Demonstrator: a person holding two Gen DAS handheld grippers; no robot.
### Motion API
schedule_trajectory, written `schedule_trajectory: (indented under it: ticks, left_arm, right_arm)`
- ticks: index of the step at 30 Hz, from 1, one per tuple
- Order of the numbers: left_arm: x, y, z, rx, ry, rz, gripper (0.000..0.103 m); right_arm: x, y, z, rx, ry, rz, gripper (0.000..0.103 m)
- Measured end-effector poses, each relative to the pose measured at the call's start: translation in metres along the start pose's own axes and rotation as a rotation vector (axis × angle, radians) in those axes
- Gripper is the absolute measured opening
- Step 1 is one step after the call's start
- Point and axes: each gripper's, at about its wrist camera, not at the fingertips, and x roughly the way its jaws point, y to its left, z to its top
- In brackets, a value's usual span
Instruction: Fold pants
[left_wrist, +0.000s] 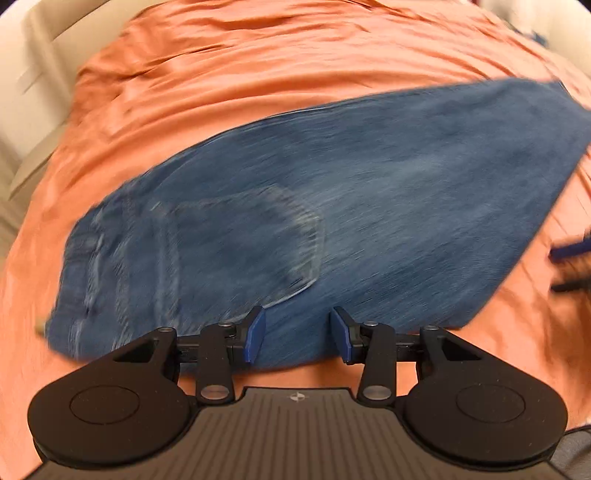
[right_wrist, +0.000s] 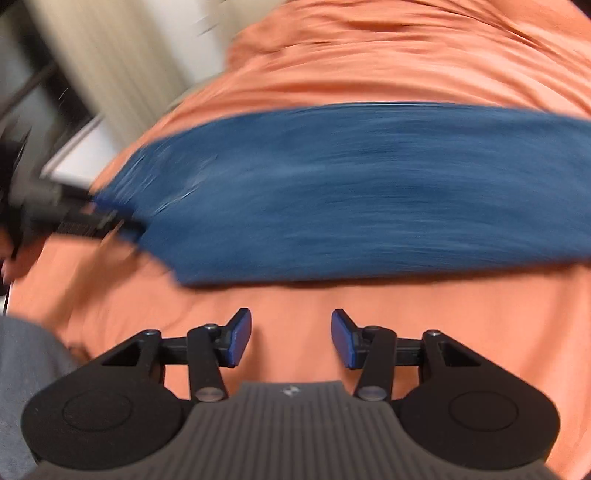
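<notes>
Blue denim pants lie folded lengthwise on an orange bedsheet, waistband at the left and a back pocket facing up. My left gripper is open and empty, just above the pants' near edge. In the right wrist view the pants stretch across the middle, blurred. My right gripper is open and empty over bare sheet, short of the pants. The left gripper shows at the pants' left end there; the right gripper's fingers show at the left view's right edge.
The orange sheet covers the bed. A pale wall and frame lie beyond its left edge. In the right wrist view, a window or ledge is at the upper left and grey fabric at the lower left.
</notes>
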Motion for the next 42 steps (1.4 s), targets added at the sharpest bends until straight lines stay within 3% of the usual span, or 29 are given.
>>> schedule_trajectory:
  ticks: [4,7,12,15,21,22,23,26,31,34,42]
  left_arm:
    - [-0.007,0.019,-0.014,-0.103,-0.054,0.015,0.049]
    - [-0.009,0.026,-0.023,-0.147,-0.078,0.02,0.049]
    - [-0.014,0.03,-0.031,-0.187,-0.112,0.001,0.049]
    - [-0.01,0.032,-0.034,-0.202,-0.121,-0.012,0.049]
    - [-0.005,0.037,-0.038,-0.245,-0.131,-0.033,0.049]
    - [-0.003,0.038,-0.038,-0.255,-0.125,-0.03,0.049]
    - [-0.001,0.038,-0.038,-0.267,-0.115,-0.02,0.049]
    - [0.004,0.039,-0.038,-0.29,-0.093,0.002,0.042]
    - [0.017,0.036,-0.04,-0.305,-0.064,0.017,0.041]
    - [0.018,0.034,-0.04,-0.291,-0.063,0.038,0.041]
    - [-0.008,0.026,-0.032,-0.29,-0.123,0.074,0.041]
  right_arm:
    - [0.037,0.06,-0.008,-0.214,-0.018,-0.041,0.055]
    - [0.058,0.083,-0.012,-0.285,-0.042,-0.067,0.056]
    - [0.056,0.108,0.0,-0.436,-0.171,-0.153,0.056]
    - [0.066,0.107,0.015,-0.441,-0.135,-0.156,0.057]
    - [0.085,0.111,0.01,-0.489,-0.101,-0.17,0.056]
    - [0.089,0.116,0.011,-0.498,-0.104,-0.17,0.05]
    - [0.085,0.121,0.008,-0.503,-0.105,-0.161,0.032]
    - [0.078,0.129,0.006,-0.526,-0.097,-0.194,0.01]
    - [0.068,0.122,-0.009,-0.541,-0.03,-0.182,0.002]
    - [0.077,0.109,-0.009,-0.43,0.027,-0.149,0.0]
    - [0.056,0.097,0.001,-0.309,0.022,-0.11,0.0]
